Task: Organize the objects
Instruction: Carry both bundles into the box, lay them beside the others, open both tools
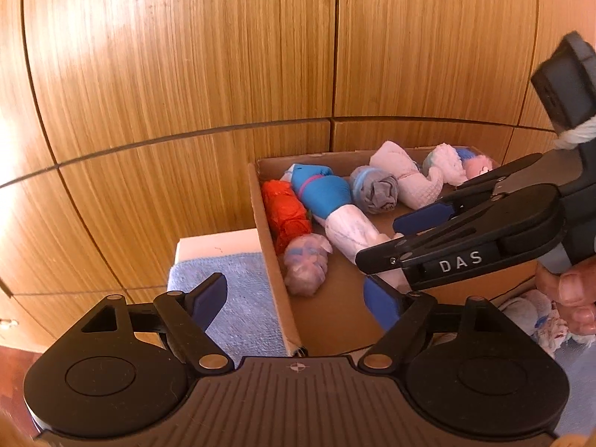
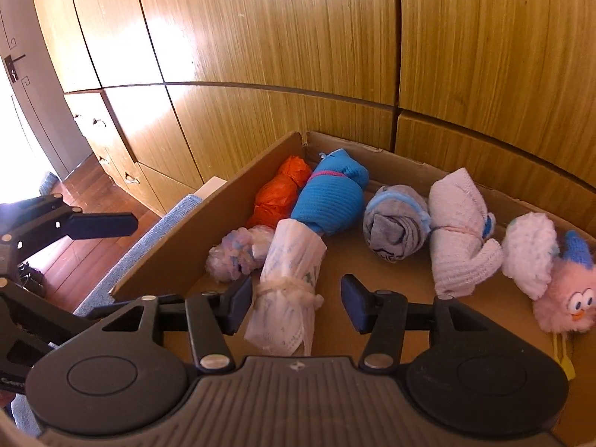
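**Basically a box full of bundles, both grippers spread wide**

Biggest first: wooden cabinet wall [image 2: 298, 37] filling the background, panel seams running across. Below it, open cardboard box [image 2: 167, 246] pushed up against the cabinets, with a blue towel [image 1: 238, 298] on something white just beside its left wall.

Inside the box, largest down to smallest:
- long white cloth roll [image 2: 287, 290], tied round the middle with pale string, faint blue print on it, butted end to end against the blue knit roll [image 2: 329, 193] with a pink band round its top
- orange crinkly bundle [image 2: 277, 195] tucked along the left wall, touching the blue roll
- pale pink ribbed roll [image 2: 458, 231], tied at the waist, standing roughly upright near the back
- grey rolled cloth [image 2: 395, 223] with a light blue band, between the blue roll and the pink one
- white fluffy bundle [image 2: 529, 249] on the right, touching a pink fuzzy toy [image 2: 566, 305] with googly eyes and a blue knit cap
- small pinkish plastic-wrapped ball [image 2: 238, 249] by the left wall, in front of the orange one

Right gripper [image 2: 296, 307] low in the box, fingers apart, straddling the near end of the white roll, not closed on it. Left gripper [image 1: 298, 300] also wide apart, straddling the box's left wall, gripping nothing.
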